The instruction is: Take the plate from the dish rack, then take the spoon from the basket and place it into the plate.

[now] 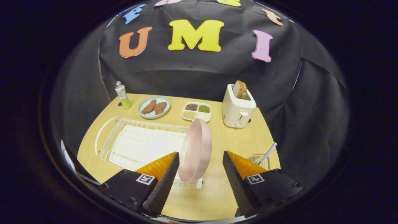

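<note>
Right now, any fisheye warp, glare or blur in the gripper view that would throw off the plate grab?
Gripper view: strong fisheye warp, table edge bows. Pink plate upright in the dish rack, sharp, evenly lit, no glare. The gripper is open, its fingers sharp, either side of the plate. Spoon in the basket beyond the right finger: small, warped, handle readable.

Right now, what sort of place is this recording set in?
Likely a mock kitchen counter in a booth: a dish rack holding a pink plate on edge, and a toaster. The open gripper straddles the plate.
</note>
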`<state>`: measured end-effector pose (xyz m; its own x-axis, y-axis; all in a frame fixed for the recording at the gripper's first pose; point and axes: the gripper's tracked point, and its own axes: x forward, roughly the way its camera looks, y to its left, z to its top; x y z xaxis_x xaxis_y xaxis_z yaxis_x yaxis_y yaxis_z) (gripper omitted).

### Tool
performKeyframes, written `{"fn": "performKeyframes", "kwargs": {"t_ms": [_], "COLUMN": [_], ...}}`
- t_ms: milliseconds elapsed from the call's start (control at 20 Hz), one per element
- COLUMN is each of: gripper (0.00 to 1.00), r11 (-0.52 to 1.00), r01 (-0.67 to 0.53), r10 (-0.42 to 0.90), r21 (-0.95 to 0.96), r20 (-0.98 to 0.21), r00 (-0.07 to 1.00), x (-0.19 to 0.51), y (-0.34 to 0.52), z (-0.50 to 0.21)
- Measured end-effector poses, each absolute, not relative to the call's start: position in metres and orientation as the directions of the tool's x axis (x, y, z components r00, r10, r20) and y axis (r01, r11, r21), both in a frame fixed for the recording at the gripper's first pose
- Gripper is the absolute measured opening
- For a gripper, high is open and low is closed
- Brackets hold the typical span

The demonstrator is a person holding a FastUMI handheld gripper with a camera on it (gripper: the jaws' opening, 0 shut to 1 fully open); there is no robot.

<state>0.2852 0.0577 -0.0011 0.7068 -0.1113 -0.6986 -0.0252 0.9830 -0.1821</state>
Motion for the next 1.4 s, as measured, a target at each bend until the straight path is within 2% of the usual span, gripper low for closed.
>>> {"fn": "performKeyframes", "kwargs": {"t_ms": [150,250,300,350,400,600,800,1050,1300,1400], "gripper": [0.86,0.75,0.66,0.63,0.55,0.39,0.29,0.15,0.12,0.12], "r11": [0.974,0.959,0.954,0.947,0.938,0.9,0.869,0.847,0.781,0.759], "r01": [-0.026,0.016,0.015,0.008,0.003,-0.008,-0.008,0.08,0.218,0.239], "r10": [-0.155,-0.237,-0.254,-0.269,-0.293,-0.383,-0.457,-0.515,-0.618,-0.644], "r21": [-0.223,-0.281,-0.3,-0.32,-0.347,-0.435,-0.495,-0.526,-0.585,-0.606], "r20": [-0.75,-0.774,-0.78,-0.783,-0.786,-0.801,-0.808,-0.774,-0.675,-0.64], "r00": [0.643,0.588,0.571,0.56,0.544,0.461,0.373,0.369,0.403,0.419], "x": [0.302,0.311,0.313,0.318,0.323,0.336,0.343,0.34,0.333,0.326], "y": [0.057,0.047,0.05,0.051,0.051,0.049,0.038,0.046,0.052,0.055], "z": [-0.003,-0.001,0.003,0.004,0.001,-0.007,-0.015,-0.013,0.004,0.009]}}
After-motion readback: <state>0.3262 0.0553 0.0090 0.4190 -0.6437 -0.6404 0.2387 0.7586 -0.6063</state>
